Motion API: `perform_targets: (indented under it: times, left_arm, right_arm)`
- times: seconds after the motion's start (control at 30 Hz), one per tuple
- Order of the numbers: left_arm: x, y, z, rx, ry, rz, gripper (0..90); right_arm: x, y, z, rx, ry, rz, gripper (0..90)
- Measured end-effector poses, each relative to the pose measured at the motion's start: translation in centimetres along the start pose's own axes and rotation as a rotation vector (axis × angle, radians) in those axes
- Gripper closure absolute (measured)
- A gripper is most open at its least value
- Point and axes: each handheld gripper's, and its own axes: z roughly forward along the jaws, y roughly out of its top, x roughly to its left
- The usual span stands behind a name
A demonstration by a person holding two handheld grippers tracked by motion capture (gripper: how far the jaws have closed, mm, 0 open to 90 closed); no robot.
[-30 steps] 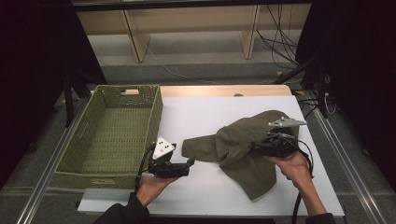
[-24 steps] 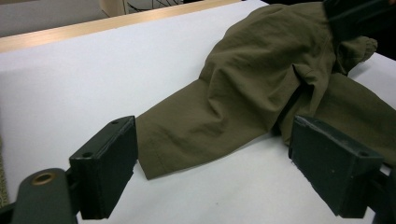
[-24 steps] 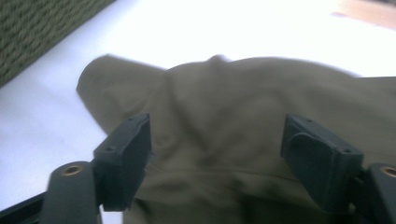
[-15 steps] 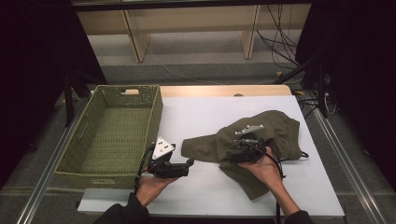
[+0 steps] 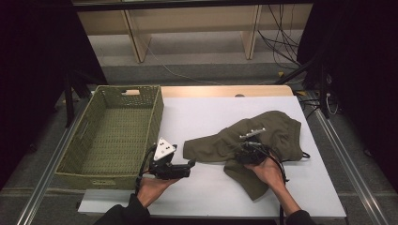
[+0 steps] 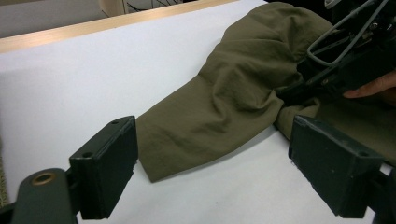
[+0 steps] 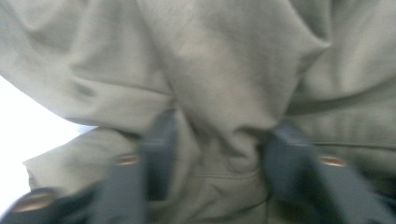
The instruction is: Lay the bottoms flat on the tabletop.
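Olive-green cloth, a crumpled garment (image 5: 256,145), lies on the white table (image 5: 206,117) to the right of its middle, with one sleeve-like end stretched out flat toward the left. The right gripper (image 5: 248,151) is pressed down into the bunched middle of the cloth, and its jaws have just been closing; in the right gripper view a ridge of fabric (image 7: 219,140) stands gathered between them, though the blur there leaves it unclear whether the pads already pinch it tight, so I read this as a grasp being taken and not yet secure. Taking it at the thick middle fold makes sense, because a pinch there should lift most of the cloth at once. The left gripper (image 5: 180,168) rests low near the front edge of the table, just beside the woven green basket (image 5: 110,136), with its jaws spread wide and nothing between them; in the left gripper view the sleeve end (image 6: 187,140) lies just ahead of the gap between them. It seems parked there to catch that trailing end, likely so the garment can be folded or carried to the basket, which stands open at the left.
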Motion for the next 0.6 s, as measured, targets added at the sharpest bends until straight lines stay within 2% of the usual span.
perform_targets:
  times: [0.07,0.17,0.23,0.3,0.37,0.5,0.6]
  left_arm:
    - [0.0,0.0,0.0,0.001,0.000,0.000,15.3]
    - [0.1,0.0,0.0,-0.001,0.000,0.000,15.3]
    - [0.1,0.1,0.0,-0.001,0.000,-0.001,15.3]
    - [0.1,0.1,0.0,-0.001,0.001,-0.002,15.3]
    - [0.2,0.1,0.0,0.001,0.002,-0.001,15.4]
    - [0.1,0.2,0.1,-0.006,-0.001,-0.001,15.4]
    - [0.1,0.2,0.2,-0.002,-0.004,-0.004,15.3]
  right_arm:
    - [0.1,0.0,-0.2,-0.013,0.010,0.001,74.6]
    - [0.5,-0.1,-0.8,-0.022,0.052,0.000,81.5]
    - [1.0,-0.3,-1.2,-0.036,0.098,-0.011,82.8]
    - [2.0,-0.7,-1.8,-0.044,0.182,-0.022,83.4]
    - [3.2,-1.0,-2.2,-0.043,0.231,-0.052,83.4]
    - [5.3,-1.6,-2.8,-0.035,0.286,-0.106,83.2]
    - [5.8,-2.0,-3.1,-0.036,0.281,-0.127,81.2]
